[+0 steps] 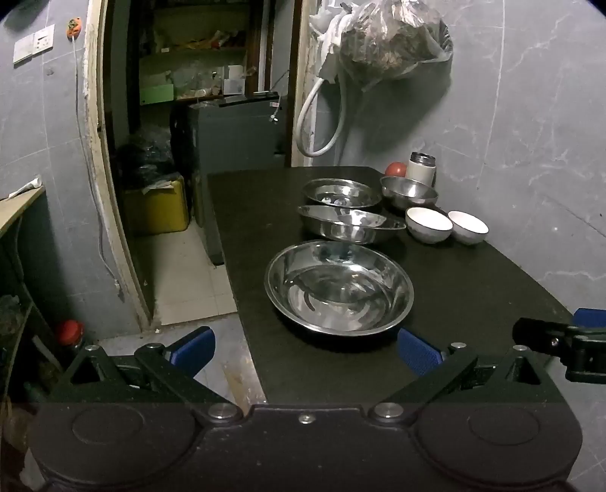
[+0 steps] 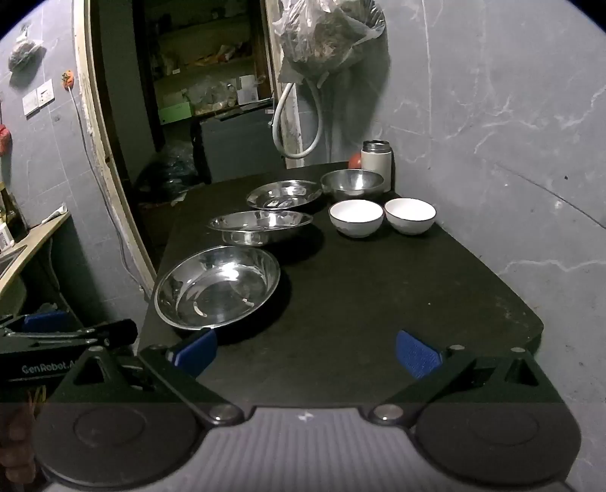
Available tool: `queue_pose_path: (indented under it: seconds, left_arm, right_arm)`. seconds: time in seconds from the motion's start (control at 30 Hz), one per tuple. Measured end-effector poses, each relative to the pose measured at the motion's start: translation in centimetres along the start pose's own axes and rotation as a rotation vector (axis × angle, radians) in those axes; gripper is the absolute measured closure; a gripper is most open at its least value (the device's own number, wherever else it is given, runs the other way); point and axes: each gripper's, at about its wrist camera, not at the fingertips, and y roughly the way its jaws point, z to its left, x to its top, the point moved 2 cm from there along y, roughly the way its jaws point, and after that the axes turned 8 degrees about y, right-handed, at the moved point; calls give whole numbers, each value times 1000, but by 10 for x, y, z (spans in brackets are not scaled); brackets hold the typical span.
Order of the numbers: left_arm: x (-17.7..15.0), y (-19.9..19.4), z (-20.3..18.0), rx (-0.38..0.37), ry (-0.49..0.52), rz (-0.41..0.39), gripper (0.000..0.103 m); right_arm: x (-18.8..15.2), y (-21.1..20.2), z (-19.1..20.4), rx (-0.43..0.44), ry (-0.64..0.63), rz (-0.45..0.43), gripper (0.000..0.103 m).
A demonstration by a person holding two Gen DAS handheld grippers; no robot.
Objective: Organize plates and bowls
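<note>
Black table point(image 2: 378, 302), set against a grey marbled wall point(image 2: 492, 113); its near edge is hidden behind both grippers.

Steel plates, three, in a row along the table's left side:
- Nearest plate point(image 1: 339, 287), deep and shiny, close to the near left corner; its inside shows only reflections.
- Middle plate point(image 1: 350, 224), sitting tilted, just beyond the nearest one; whether the two touch cannot be told.
- Far plate point(image 1: 342, 193), near the far edge, its front rim partly hidden by the middle plate.

Bowls, three, on the far right part of the table:
- Steel bowl point(image 1: 409, 192), beside the far plate, toward the far right corner.
- White bowl, left point(image 1: 428, 224), dark-rimmed, in front of the steel bowl.
- White bowl, right point(image 1: 468, 226), just beside the first, nearest the wall.

Other items at the far right corner: white flask point(image 1: 420, 168) with a metal top, and a red round thing point(image 1: 395, 169) half hidden behind the steel bowl and too dim to identify.

Left gripper point(image 1: 306, 350): jaws spread wide, holding nothing, at the near left corner just short of the nearest plate.

Right gripper point(image 2: 306, 350): jaws spread wide, holding nothing, over the near edge; its left pad lies close to the nearest plate's rim.

Plastic bag point(image 2: 325, 34), hung on the wall above the far edge; contents unclear.
</note>
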Motion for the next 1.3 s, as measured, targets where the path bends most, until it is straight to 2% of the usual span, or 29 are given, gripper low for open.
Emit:
queue_pose_path:
  seconds: [1.3]
  left_arm:
    - [0,1,-3,5,24,8,1]
  right_arm:
    - [-1,4,0,1,7,7,0]
